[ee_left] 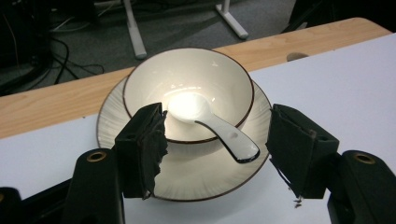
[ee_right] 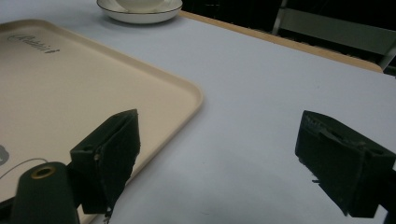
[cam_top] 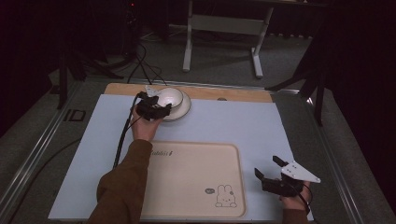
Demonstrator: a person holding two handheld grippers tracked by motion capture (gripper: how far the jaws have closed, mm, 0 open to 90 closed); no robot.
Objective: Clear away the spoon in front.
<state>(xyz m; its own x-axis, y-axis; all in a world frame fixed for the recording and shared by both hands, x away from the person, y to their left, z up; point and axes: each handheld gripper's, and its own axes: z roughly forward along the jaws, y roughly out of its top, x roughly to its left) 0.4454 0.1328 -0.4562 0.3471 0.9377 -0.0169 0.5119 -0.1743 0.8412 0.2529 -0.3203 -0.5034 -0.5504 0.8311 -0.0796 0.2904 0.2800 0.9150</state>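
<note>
A white bowl (ee_left: pixel 187 77) with a dark rim sits on a white plate (ee_left: pixel 187 182) at the far side of the table. A white ceramic spoon (ee_left: pixel 215 128) lies in the bowl, its handle sticking out over the near rim. My left gripper (ee_left: pixel 217 149) is open, its jaws on either side of the spoon handle and the plate's near edge. From above, the left gripper (cam_top: pixel 153 109) is at the bowl (cam_top: pixel 169 97). My right gripper (cam_top: pixel 271 169) is open over the bare mat just right of a beige tray (cam_top: pixel 187 177).
The tray (ee_right: pixel 70 93) has a rabbit drawing (cam_top: pixel 225 196) at its near right corner. A pale blue mat (cam_top: pixel 243 126) covers the wooden table (cam_top: pixel 233 94). Beyond the table stand a white desk frame (cam_top: pixel 224 28) and black cables (cam_top: pixel 144 65) on the floor.
</note>
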